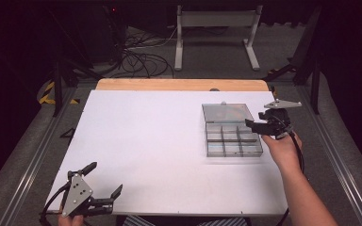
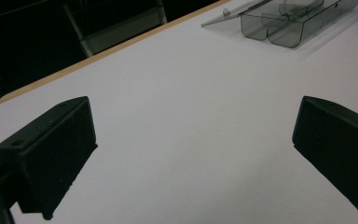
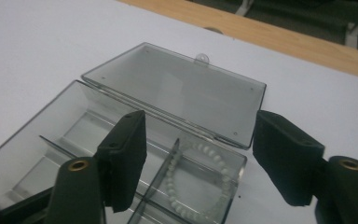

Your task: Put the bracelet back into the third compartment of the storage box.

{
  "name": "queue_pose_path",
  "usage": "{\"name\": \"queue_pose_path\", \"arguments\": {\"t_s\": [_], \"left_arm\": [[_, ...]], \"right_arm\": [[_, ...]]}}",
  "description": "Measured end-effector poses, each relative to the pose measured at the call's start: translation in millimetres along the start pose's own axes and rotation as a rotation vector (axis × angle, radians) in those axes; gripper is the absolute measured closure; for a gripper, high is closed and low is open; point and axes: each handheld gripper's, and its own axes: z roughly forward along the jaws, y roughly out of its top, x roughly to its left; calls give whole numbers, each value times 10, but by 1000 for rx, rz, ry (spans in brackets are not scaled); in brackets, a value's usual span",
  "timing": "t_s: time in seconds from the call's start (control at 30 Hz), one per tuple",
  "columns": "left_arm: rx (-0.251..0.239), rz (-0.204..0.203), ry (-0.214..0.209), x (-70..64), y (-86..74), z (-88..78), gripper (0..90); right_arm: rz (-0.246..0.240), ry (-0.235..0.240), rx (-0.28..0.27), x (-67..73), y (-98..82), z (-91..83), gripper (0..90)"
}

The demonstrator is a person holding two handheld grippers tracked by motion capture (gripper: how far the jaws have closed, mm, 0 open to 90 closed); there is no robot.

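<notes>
Left gripper (image 1: pixel 102 184): near-left corner of the white table (image 1: pixel 146 141), jaws spread wide, nothing between them. Risk: it sits close to the front edge; a backward slip would take it off the board. Open room: bare surface ahead and to its right.

Clear compartment box (image 1: pixel 231 139): right half of the table, lid (image 1: pixel 227 112) folded back flat toward the wooden strip (image 1: pixel 181 84). Risk: light plastic, unheld; a nudge from a jaw could slide or tip it.

Bead bracelet (image 3: pixel 198 182): lying in a corner compartment, under the right gripper. Risk: a jaw catching a divider (image 3: pixel 163 170) could jolt it out.

Right gripper (image 1: pixel 259 126): at the box's right wall, jaws parted partway, holding nothing, one jaw over the box and one outside it. Open room: little; the table's right edge lies just beside it.
</notes>
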Motion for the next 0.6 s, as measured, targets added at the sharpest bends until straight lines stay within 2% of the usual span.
{"name": "queue_pose_path", "arguments": {"t_s": [0.33, 0.6], "left_arm": [[1, 5, -1, 6, 2, 0, 3], [0, -5, -3, -5, -1, -1, 3]], "right_arm": [[-56, 57, -57, 254, 34, -210, 164], [-79, 83, -86, 377, 23, -358, 137]]}}
